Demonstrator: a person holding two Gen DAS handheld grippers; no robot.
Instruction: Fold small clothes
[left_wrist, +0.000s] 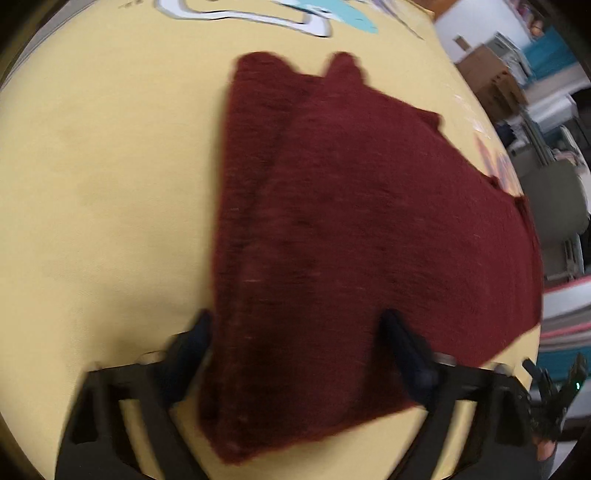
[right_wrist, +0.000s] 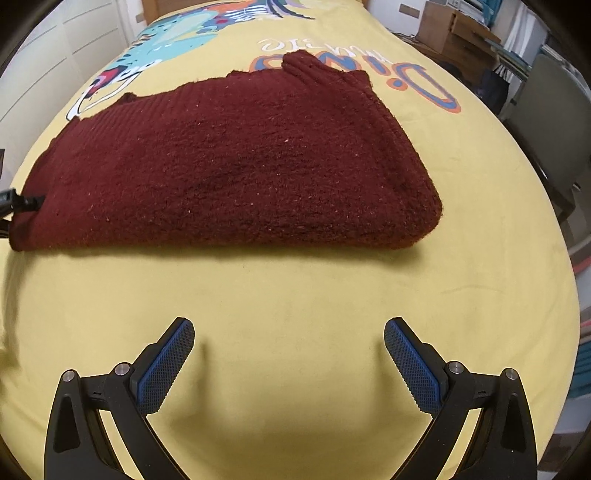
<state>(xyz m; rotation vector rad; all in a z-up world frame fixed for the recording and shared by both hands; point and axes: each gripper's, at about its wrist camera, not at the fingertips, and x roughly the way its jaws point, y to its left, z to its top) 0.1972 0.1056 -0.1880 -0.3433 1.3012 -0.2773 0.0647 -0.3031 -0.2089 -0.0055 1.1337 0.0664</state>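
A dark red knitted garment (left_wrist: 351, 221) lies folded on the yellow bedsheet (left_wrist: 103, 192). In the left wrist view my left gripper (left_wrist: 297, 325) is open, and the garment's near corner lies between its two fingers; the frame is blurred. In the right wrist view the same garment (right_wrist: 236, 173) lies flat ahead, folded edge toward me. My right gripper (right_wrist: 289, 332) is open and empty, a short way in front of the garment's near edge. The left gripper's tip (right_wrist: 22, 201) shows at the garment's left end.
The sheet (right_wrist: 295, 288) carries a cartoon print and "Dino" lettering (right_wrist: 417, 81) beyond the garment. Cardboard boxes (right_wrist: 450, 29), shelves and a grey chair (right_wrist: 546, 122) stand beside the bed on the right. White cupboard doors (right_wrist: 66, 44) are at the left.
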